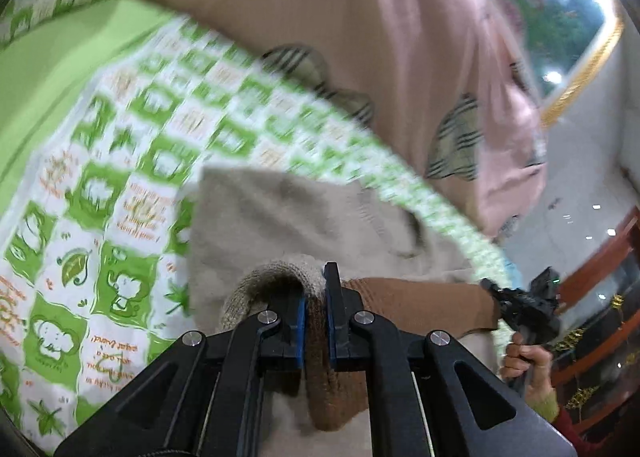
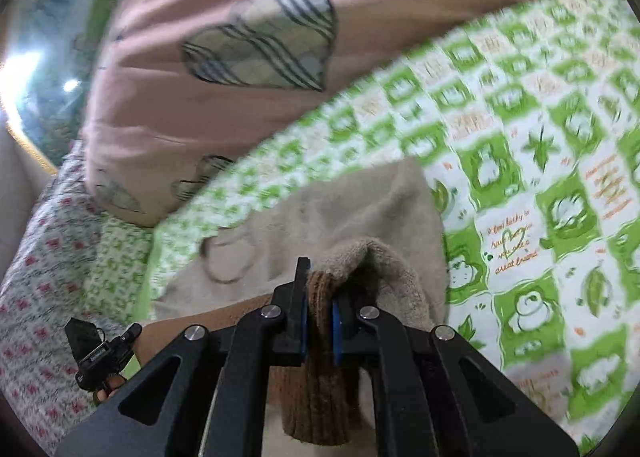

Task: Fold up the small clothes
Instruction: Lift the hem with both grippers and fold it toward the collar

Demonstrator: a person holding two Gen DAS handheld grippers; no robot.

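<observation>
Both wrist views, seemingly close, share the garment (image 1: 280,217).

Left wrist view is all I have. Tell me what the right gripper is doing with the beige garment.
Observer: The right gripper is shut on the brown ribbed hem of the beige garment.
Operator: Report what lies beyond the bed's edge on that side.
Observer: A white fabric with red flowers lies beside the green checked sheet.
Operator: Confirm the left gripper from there.
Observer: The left gripper shows only small and from the side; its jaws cannot be read there.
</observation>
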